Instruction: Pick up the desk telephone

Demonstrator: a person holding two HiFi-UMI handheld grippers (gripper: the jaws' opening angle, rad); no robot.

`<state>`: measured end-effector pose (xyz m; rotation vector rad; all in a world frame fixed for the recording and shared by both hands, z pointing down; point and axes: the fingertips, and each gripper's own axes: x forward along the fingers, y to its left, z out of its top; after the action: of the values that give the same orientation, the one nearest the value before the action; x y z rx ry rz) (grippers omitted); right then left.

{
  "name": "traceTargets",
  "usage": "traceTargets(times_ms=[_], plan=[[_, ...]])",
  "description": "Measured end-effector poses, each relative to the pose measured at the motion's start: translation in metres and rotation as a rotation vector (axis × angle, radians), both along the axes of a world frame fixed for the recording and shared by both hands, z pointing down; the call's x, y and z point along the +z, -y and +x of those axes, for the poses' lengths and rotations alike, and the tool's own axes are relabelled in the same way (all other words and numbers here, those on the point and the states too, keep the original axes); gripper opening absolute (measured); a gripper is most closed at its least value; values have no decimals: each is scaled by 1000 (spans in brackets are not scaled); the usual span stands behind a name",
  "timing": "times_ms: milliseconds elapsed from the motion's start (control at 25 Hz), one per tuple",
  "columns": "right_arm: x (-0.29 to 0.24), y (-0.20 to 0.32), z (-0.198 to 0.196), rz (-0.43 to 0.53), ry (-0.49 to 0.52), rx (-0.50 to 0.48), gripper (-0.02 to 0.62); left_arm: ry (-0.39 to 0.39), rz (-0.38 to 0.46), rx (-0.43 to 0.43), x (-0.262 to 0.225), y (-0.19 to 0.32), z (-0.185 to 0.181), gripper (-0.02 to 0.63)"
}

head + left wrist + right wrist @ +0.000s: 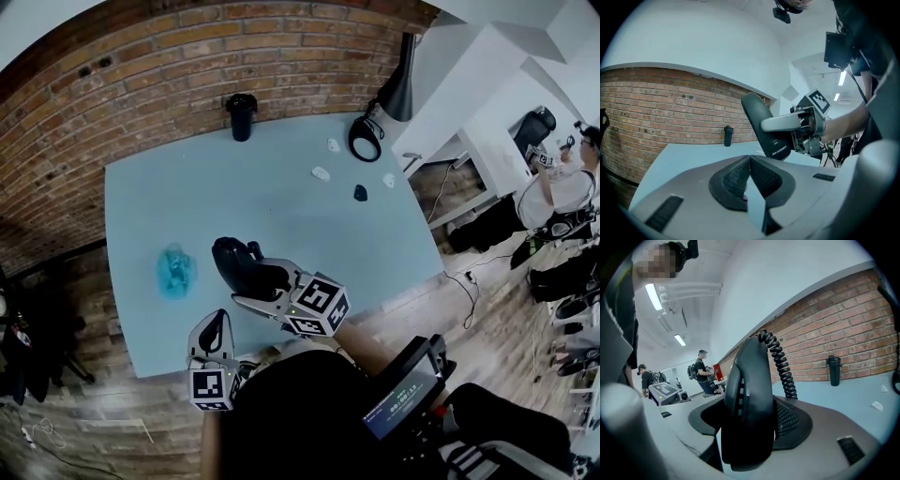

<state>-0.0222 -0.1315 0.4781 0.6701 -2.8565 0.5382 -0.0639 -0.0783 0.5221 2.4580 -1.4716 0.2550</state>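
Low at centre of the head view, your right gripper (261, 286) clamps the black handset (236, 261) over the blue table (281, 192), coiled cord (780, 366) attached. At lower left, your left gripper (217, 325) hangs off the table's edge, jaws together on nothing.

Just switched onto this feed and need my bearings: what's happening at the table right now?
A person holds a gripper in each hand over the light blue table. The right gripper is clamped on the black telephone handset, holding it upright with its coiled cord attached; it looks raised off the table. The left gripper is shut on nothing, near the table's front edge. A black bottle stands at the back by the brick wall.
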Motion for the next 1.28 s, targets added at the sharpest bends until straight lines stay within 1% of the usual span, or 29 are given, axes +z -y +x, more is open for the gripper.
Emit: traceTargets(times_ms=[280,600,800,1000,1080,1200,1280], plan=[[-33,2,-8,95,58,-11,285,5,-4,-4,2,3,-5,14],[-69,3,-10,182,98,3,285,11,1,-1,0,2,-6,14],[-97,3,-12,225,148,9,285,27,9,19,-1,4,-4,14],[-116,2,-8,283,156,15,285,29,14,30,-3,4,-1,14],[-121,1,-6,297,163,23,285,26,16,27,-5,5,-2,14],[-124,3,-2,291,183,39,285,28,23,29,-9,8,-3,14],[-123,5,1,297,176,55,285,32,36,36,-15,11,-2,14]])
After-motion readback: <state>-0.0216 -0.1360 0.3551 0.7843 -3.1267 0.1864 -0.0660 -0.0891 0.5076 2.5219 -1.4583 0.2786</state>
